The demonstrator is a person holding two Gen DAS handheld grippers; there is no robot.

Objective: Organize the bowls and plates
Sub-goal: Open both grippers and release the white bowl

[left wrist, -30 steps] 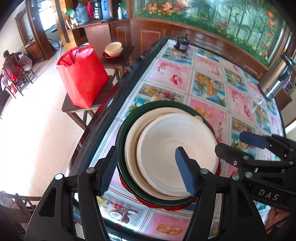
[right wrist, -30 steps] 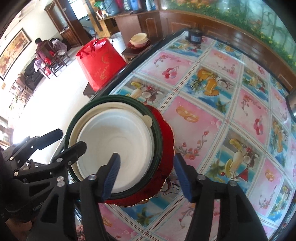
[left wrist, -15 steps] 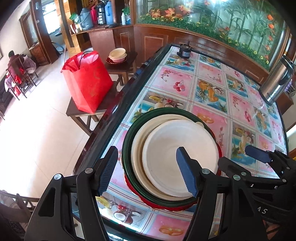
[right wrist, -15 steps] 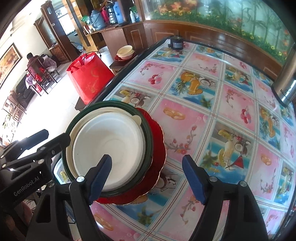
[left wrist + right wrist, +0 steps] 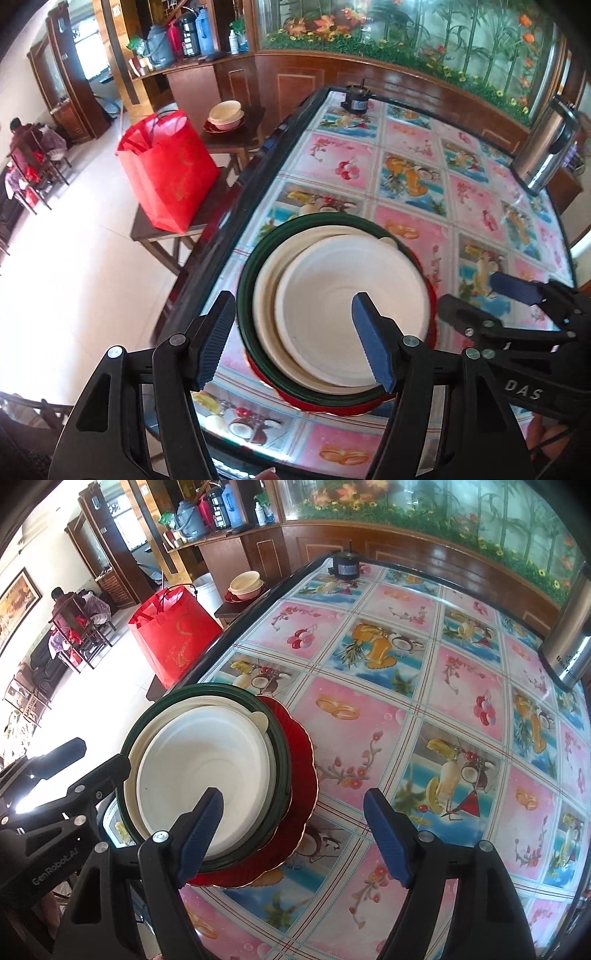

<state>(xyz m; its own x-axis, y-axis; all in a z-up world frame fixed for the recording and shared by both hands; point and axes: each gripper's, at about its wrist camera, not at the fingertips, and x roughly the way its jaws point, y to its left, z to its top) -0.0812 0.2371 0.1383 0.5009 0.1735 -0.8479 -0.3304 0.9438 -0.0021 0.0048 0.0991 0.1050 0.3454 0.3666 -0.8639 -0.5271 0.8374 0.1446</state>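
Note:
A stack of dishes stands near the left edge of the fruit-patterned table (image 5: 413, 177). From the bottom up it is a red plate (image 5: 301, 775), a green-rimmed plate (image 5: 246, 295), a cream plate (image 5: 267, 291) and a white bowl (image 5: 332, 295) on top. My left gripper (image 5: 293, 341) hovers open over the stack's left side, with one finger outside the green rim and the other above the bowl. My right gripper (image 5: 293, 836) is open over the stack's right edge; its left finger is over the white bowl (image 5: 192, 768) and its right finger over bare table. Neither gripper's pads press on anything.
A red bag (image 5: 168, 166) sits on a wooden stool left of the table. Behind it, bowls (image 5: 225, 112) are stacked on a side table. A steel kettle (image 5: 543, 147) stands at the far right, and a small black device (image 5: 356, 99) at the far end. A person sits far left.
My right gripper's jaws have spread wider. Both grippers have drawn back slightly from the stack, which has stayed in place.

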